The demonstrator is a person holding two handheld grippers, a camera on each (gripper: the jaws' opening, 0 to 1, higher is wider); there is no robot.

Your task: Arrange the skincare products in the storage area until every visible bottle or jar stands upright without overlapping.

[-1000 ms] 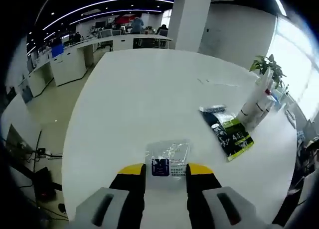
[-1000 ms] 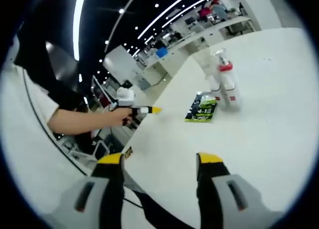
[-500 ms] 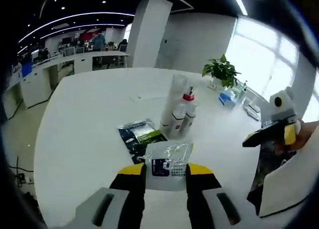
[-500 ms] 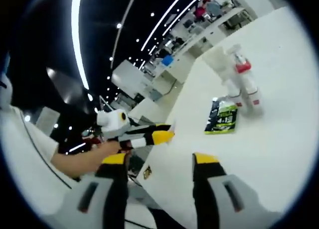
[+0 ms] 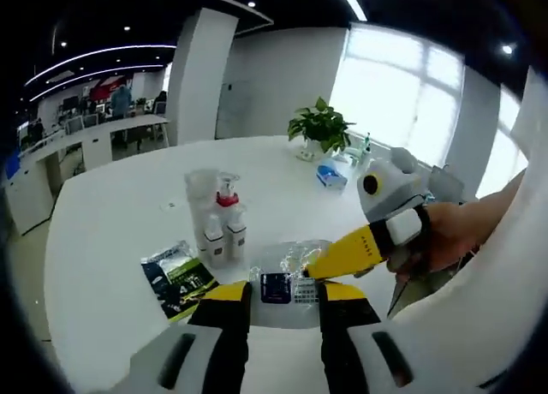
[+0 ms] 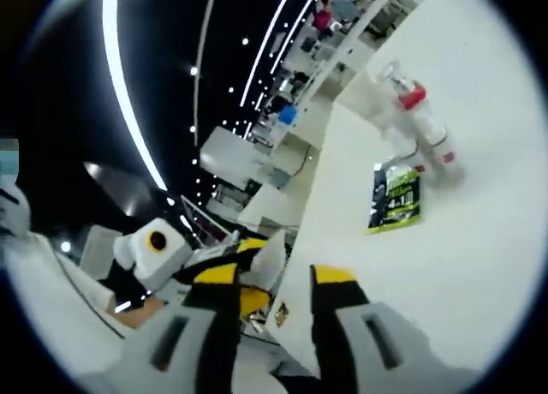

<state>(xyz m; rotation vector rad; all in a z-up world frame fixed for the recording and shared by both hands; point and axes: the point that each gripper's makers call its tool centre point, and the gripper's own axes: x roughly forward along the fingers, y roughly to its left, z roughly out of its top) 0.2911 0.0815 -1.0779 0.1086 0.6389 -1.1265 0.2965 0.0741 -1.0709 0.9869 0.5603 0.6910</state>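
My left gripper [image 5: 284,291] is shut on a clear plastic packet [image 5: 287,270] with a dark blue label, held just above the white table [image 5: 103,205]. My right gripper [image 5: 330,259], held by a hand [image 5: 445,235], comes in from the right with its yellow tip at the packet's upper right edge. In the right gripper view its own jaws [image 6: 274,276] stand open with the packet's edge [image 6: 271,255] between them, and the left gripper [image 6: 235,250] is just to the left. Upright bottles [image 5: 218,223] stand beyond, one a pump with a red collar [image 6: 411,98].
A green and black sachet [image 5: 180,274] lies flat on the table beside the bottles, and it also appears in the right gripper view [image 6: 396,197]. A potted plant [image 5: 321,124] and a small blue box [image 5: 330,176] sit at the far edge. Office desks stand behind.
Both views have swung round. The two grippers have come together, the right one reaching the packet held in the left. The right jaws have narrowed somewhat.
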